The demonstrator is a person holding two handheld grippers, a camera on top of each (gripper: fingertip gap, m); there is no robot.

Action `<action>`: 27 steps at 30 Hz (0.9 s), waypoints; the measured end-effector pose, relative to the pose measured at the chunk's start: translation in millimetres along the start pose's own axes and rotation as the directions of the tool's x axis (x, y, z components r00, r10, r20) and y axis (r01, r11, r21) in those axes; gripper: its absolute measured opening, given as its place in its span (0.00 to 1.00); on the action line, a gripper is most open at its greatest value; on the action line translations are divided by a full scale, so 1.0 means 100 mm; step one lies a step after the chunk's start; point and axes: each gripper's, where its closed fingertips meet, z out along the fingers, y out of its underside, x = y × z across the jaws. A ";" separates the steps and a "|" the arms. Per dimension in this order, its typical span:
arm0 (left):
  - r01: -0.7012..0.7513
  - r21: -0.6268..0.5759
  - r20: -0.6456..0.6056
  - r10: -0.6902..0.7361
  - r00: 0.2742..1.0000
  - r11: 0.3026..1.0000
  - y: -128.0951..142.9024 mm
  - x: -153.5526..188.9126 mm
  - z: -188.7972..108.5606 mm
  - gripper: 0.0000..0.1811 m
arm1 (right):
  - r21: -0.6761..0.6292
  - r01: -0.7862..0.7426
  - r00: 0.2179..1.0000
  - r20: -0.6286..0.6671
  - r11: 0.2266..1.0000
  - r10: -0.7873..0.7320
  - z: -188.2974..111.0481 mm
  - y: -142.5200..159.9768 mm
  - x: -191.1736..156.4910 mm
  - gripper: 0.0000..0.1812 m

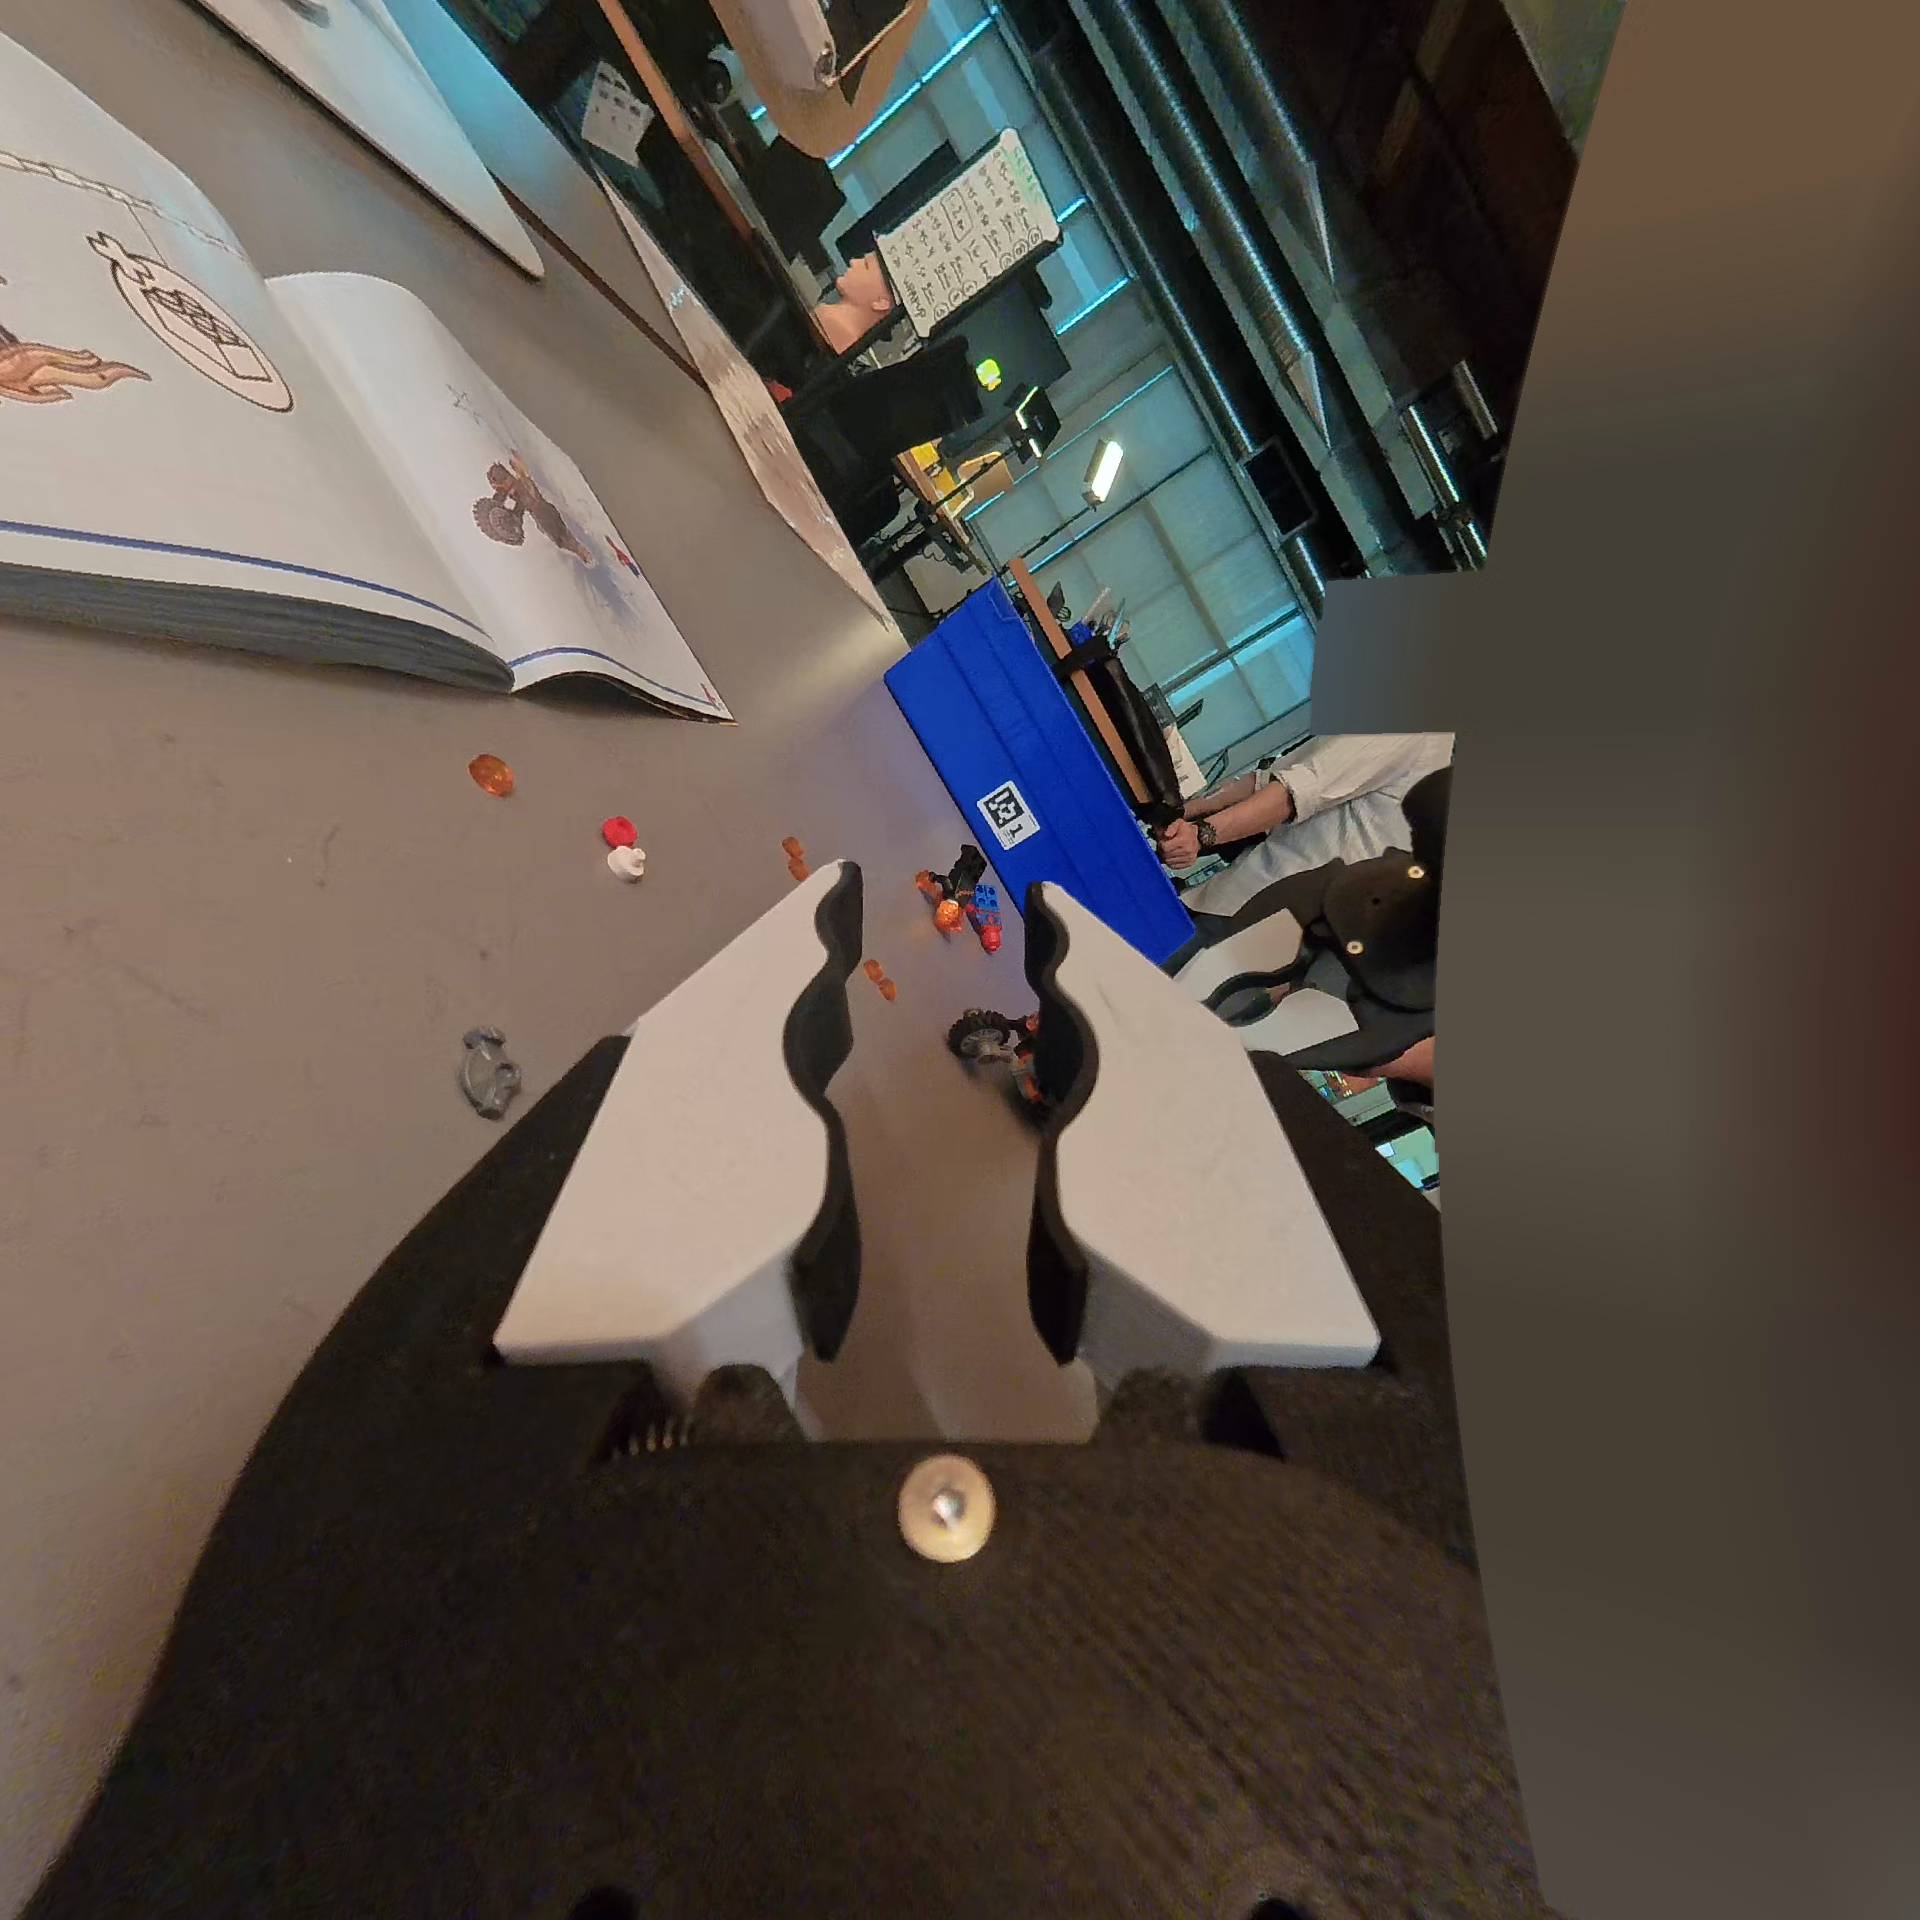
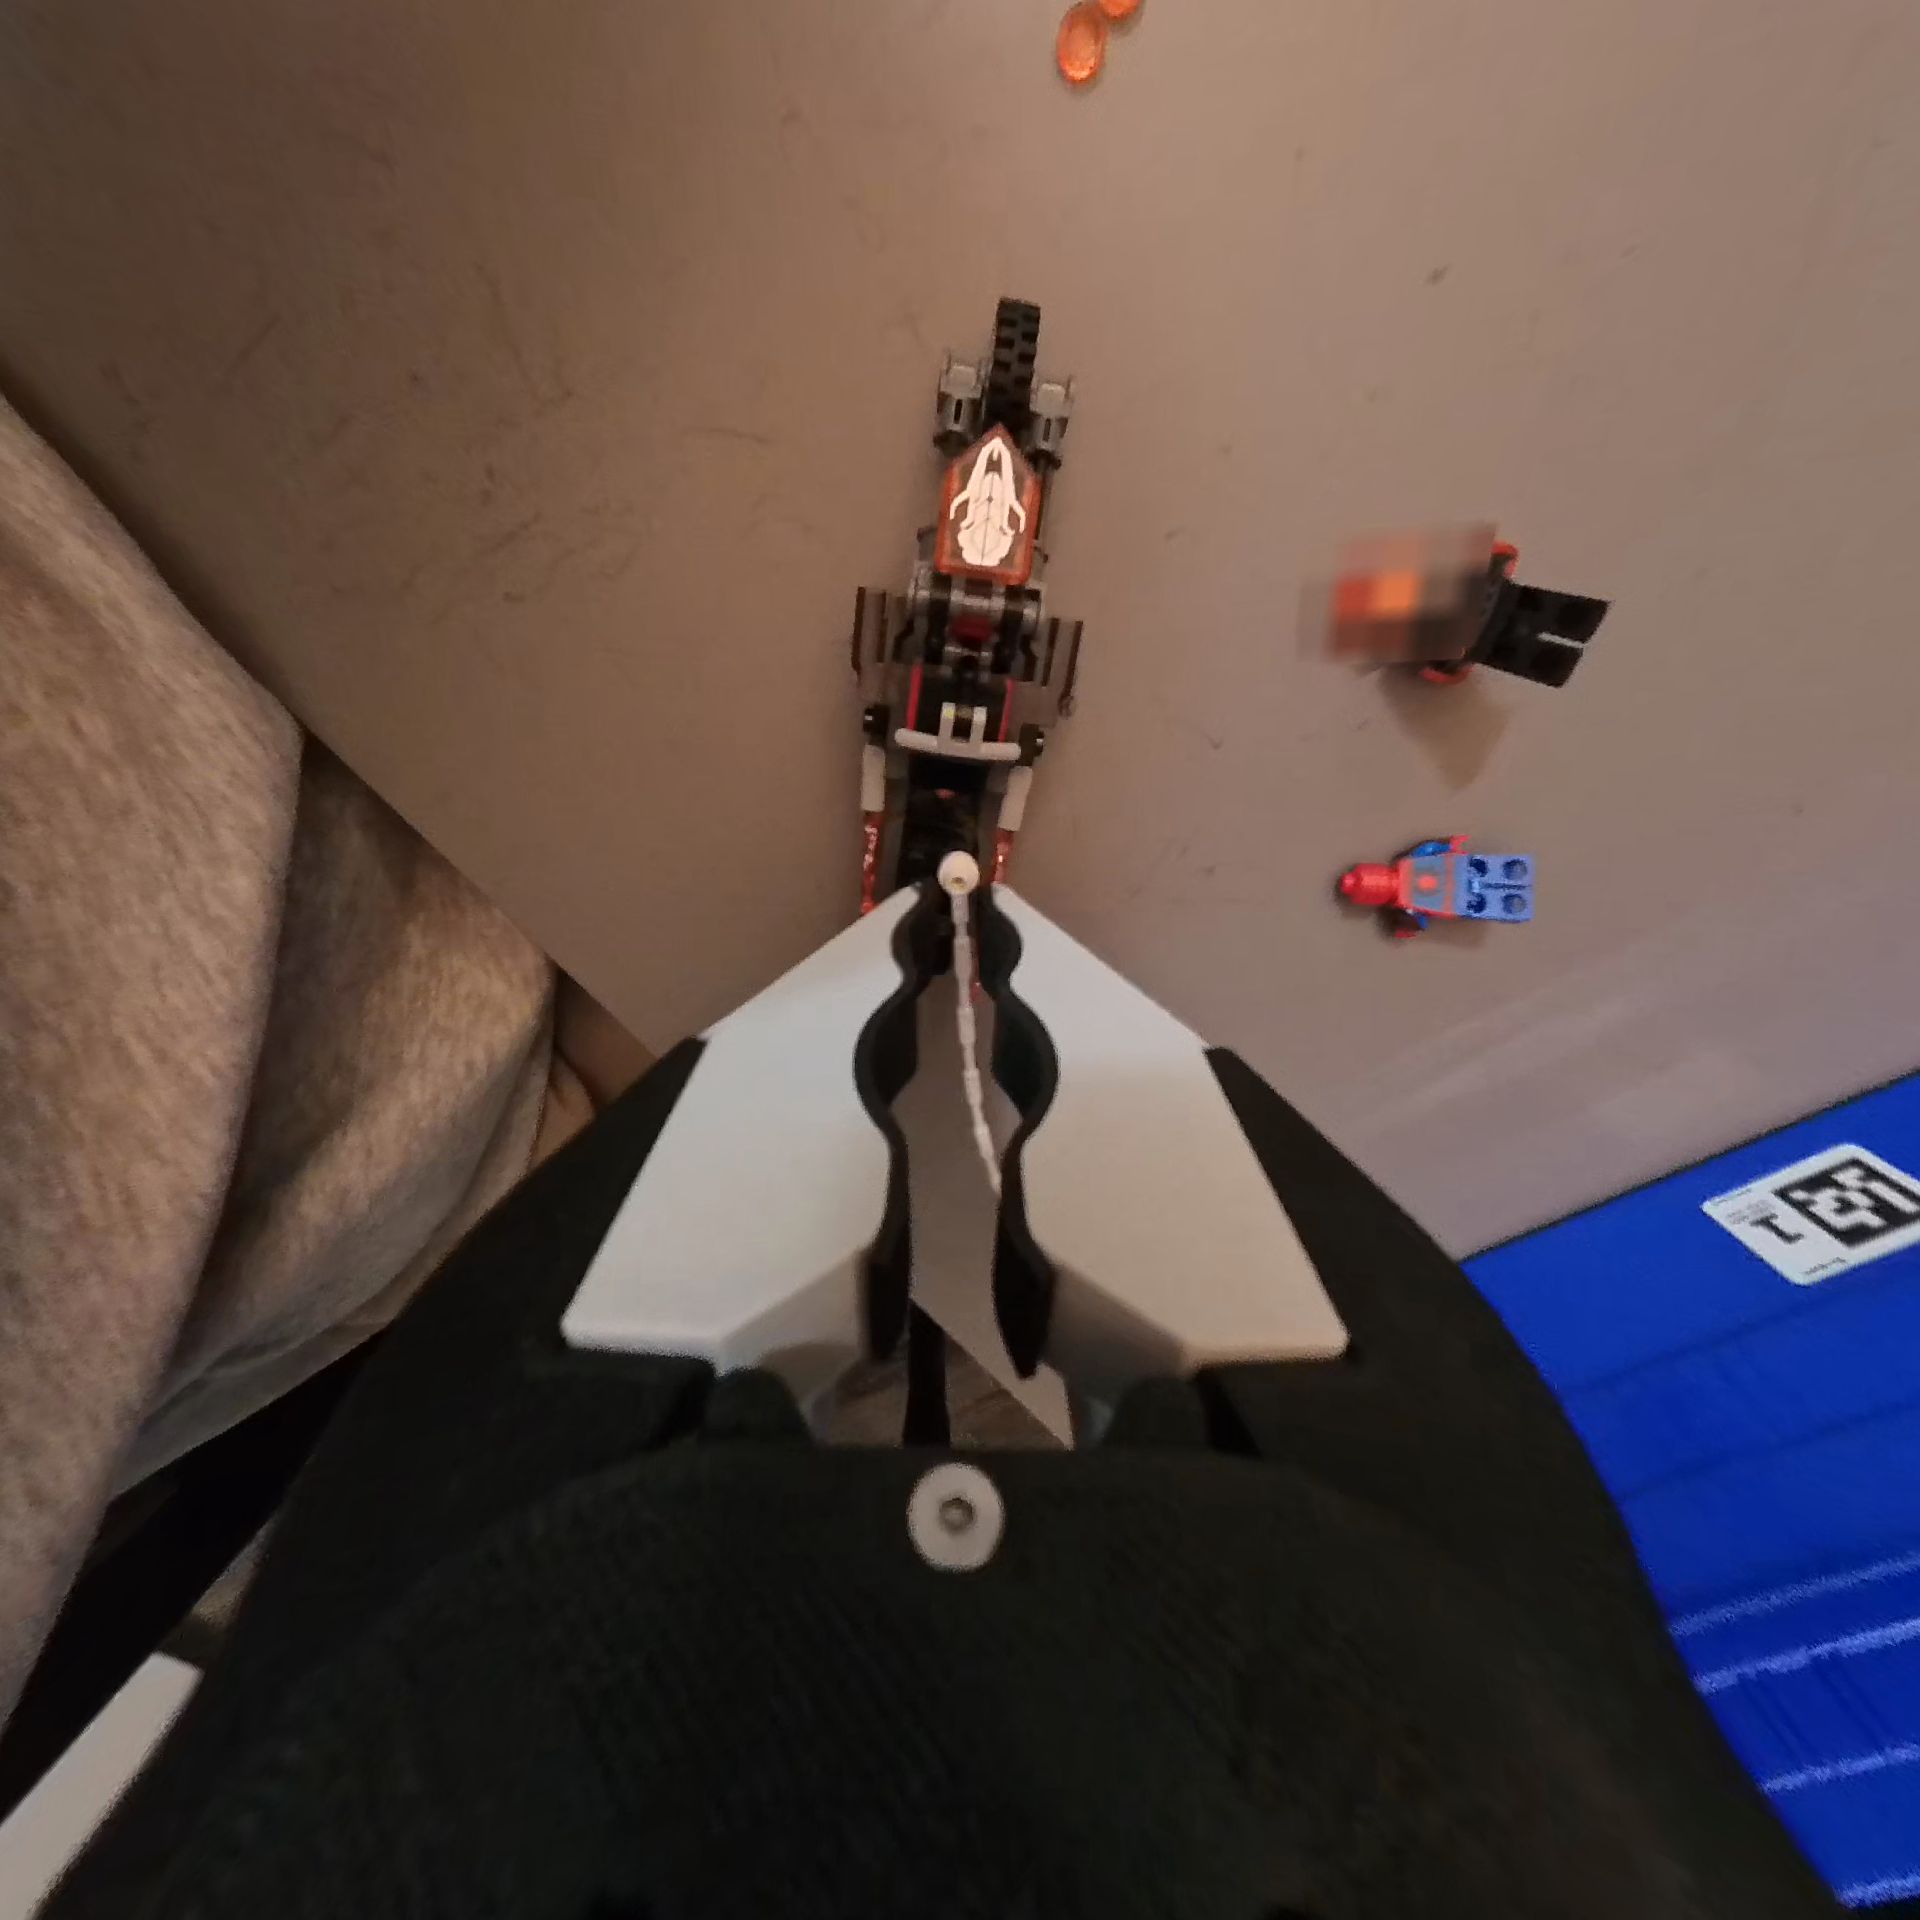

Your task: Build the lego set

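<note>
1. R tool (image 2: 957, 902): jaws nearly shut, pinching a thin white chain piece (image 2: 968, 1023) w/ a small round end at the tips. Chain runs back between the black pads.
2. Just beyond R tool tips: lego motorbike (image 2: 982, 634), black/grey w/ an orange printed tile on top, lying lengthwise away from the tool on the grey desk (image 2: 623, 364). Its near end touches or sits right at the tips; can't tell which.
3. Right of the bike, well apart: red-blue minifig (image 2: 1439, 885) lying flat; farther on, a black minifig (image 2: 1527, 629), partly under a mosaic patch.
4. Beyond the bike, at top edge: two clear orange round bits (image 2: 1091, 31).
5. Near-right of the bike: blue box (image 2: 1714, 1455) w/ a white tag sticker. Left of the bike, off the desk edge: beige fabric (image 2: 156, 935).
6. L tool (image 1: 943, 894): jaws apart, nothing between them, held above the desk.
7. L view, relative to the bike (image 1: 992, 1039) (partly hidden behind the right finger): grey curved part (image 1: 488, 1070) well left; red stud (image 1: 618, 831) and white stud (image 1: 627, 862) left and farther; orange round tile (image 1: 490, 775) beyond those.
8. Farthest left of the bike: open instruction booklet (image 1: 312, 468), flat on the desk.
</note>
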 end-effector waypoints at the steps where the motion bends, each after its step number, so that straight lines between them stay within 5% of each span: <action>1: 0.000 0.000 0.000 0.000 1.000 1.000 0.00 0.00 0.00 0.16 | -0.004 -0.004 1.000 0.006 1.000 0.004 0.01 0.01 -0.01 0.03; 27: 0.006 -0.001 -0.001 -0.006 1.000 1.000 0.00 0.00 0.00 0.16 | -0.087 0.024 1.000 -0.013 0.996 -0.025 0.07 -0.02 -0.01 0.01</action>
